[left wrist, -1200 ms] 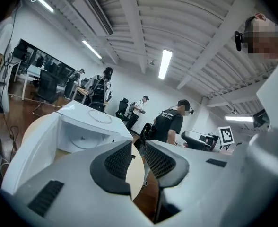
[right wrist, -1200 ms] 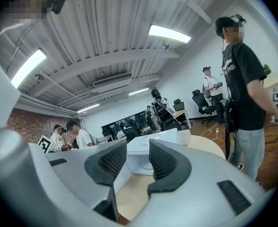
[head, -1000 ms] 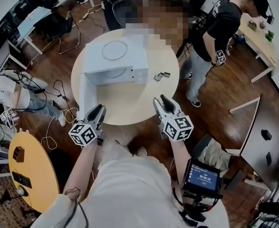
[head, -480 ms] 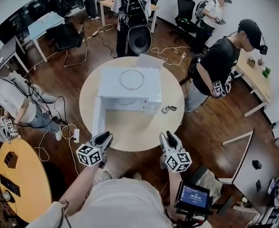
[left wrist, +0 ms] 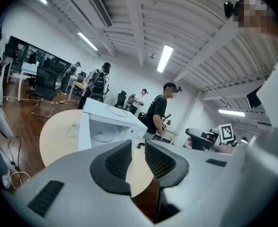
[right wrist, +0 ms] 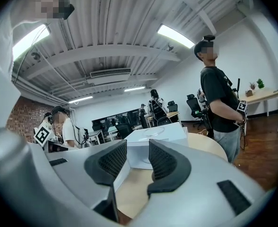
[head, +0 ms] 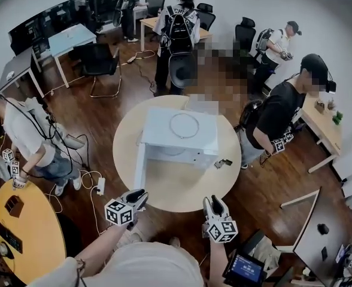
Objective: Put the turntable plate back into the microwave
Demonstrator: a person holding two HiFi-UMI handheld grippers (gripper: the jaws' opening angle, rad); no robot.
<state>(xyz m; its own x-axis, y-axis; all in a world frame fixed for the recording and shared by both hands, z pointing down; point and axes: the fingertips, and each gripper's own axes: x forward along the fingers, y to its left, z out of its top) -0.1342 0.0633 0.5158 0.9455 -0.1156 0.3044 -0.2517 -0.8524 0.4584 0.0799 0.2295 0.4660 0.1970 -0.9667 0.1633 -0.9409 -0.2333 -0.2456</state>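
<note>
A white microwave [head: 179, 133] stands on the round wooden table [head: 176, 190], its door [head: 139, 165] swung open to the left. A thin ring [head: 184, 125] lies on its top. In the left gripper view a pale round shape shows inside the microwave's [left wrist: 110, 122] cavity; I cannot tell if it is the plate. My left gripper [head: 141, 195] and right gripper [head: 212, 202] hover off the table's near edge, both pointing at the microwave [right wrist: 158, 143]. Each has its jaws apart with nothing between them.
A small dark object [head: 225, 162] lies on the table right of the microwave. A person in black [head: 278, 118] stands close by the table's right side, another person [head: 32, 136] at the left. A yellow round table [head: 26, 232] is at lower left.
Both grippers have drawn back from the table's near edge toward me and dropped a little. The head view now takes in more of the room. The jaws have not changed.
</note>
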